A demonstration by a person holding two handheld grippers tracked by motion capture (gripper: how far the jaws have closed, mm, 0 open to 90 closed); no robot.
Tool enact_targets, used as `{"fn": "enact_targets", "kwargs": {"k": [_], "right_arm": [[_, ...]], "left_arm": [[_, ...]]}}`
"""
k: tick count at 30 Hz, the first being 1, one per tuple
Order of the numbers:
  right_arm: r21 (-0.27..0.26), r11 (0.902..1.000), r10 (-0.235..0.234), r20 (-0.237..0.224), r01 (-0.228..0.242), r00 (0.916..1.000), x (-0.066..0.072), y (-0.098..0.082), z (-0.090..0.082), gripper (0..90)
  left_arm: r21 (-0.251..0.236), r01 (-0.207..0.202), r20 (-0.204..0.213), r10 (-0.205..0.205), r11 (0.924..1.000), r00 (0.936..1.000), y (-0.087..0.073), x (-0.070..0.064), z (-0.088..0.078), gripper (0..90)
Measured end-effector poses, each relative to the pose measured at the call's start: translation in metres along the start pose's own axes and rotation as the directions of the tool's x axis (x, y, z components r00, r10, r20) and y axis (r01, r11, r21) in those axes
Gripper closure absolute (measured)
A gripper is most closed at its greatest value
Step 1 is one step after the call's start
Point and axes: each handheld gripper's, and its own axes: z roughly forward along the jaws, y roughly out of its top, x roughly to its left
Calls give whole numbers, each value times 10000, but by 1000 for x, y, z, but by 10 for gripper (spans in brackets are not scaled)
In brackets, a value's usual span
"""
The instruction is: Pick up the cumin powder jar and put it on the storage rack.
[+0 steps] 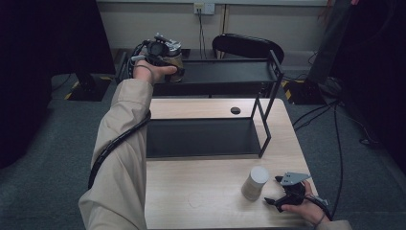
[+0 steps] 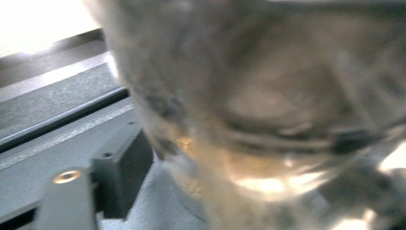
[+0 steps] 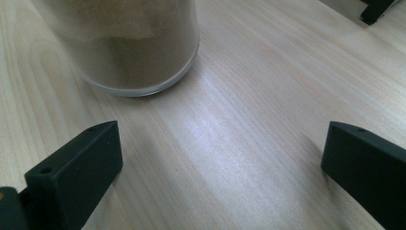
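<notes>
- Step in hand, judged: placing the shelf jar (image 1: 175, 64) on the upper shelf (image 1: 225, 72) of the black rack (image 1: 266, 115).
- Location of shelf jar: at the left end of the upper shelf, in front of the left gripper (image 1: 167, 62); close up and blurred in the left gripper view (image 2: 268, 120), sandy contents showing through clear glass.
- Left gripper state: cannot tell; jaws around the jar, pad contact not readable.
- Right gripper (image 1: 274, 190) state: open wide, nothing between the jaws, resting low on the table (image 1: 206, 201), just beside the table jar (image 1: 255, 182).
- Location of table jar: upright on the near right of the table, white lid on; base and brown contents close ahead in the right gripper view (image 3: 129, 43).
- To do well: seat the jar base flat and fully inside the shelf edge before letting go; spread the jaws clear of the glass, then draw straight back without brushing it; keep the jar upright.
- Risk, judged: a jar close to the shelf's left end, easy to knock off.
- Count: 2 jars, 2 grippers, 1 rack with 2 shelves (upper, and lower shelf (image 1: 201, 136)), 1 table.
</notes>
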Motion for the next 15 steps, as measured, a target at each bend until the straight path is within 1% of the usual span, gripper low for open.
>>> {"fn": "enact_targets", "kwargs": {"k": [2, 4, 6, 7, 9, 15], "right_arm": [[1, 10000, 3, 0, -3, 10000, 0, 0, 0, 0], [0, 10000, 3, 0, -3, 10000, 0, 0, 0, 0], [1, 10000, 0, 0, 0, 10000, 0, 0, 0, 0], [0, 10000, 1, 0, -1, 10000, 0, 0, 0, 0], [0, 10000, 1, 2, -1, 10000, 0, 0, 0, 0], [0, 10000, 1, 1, -1, 10000, 0, 0, 0, 0]], "left_arm": [[32, 27, 6, -27, 10000, 10000, 1, -1, -1, 131], [-46, 28, -93, -28, 10000, 10000, 0, -3, -3, 86], [-55, 159, -205, -160, 9999, 9997, 0, -6, -4, 21], [-11, 123, -268, -123, 9999, 9996, 1, -7, -5, 1], [-80, 157, -209, -159, 9998, 9997, -1, -7, -8, 8], [-257, 99, -36, -100, 9996, 9999, -5, -9, -15, 8]]}}
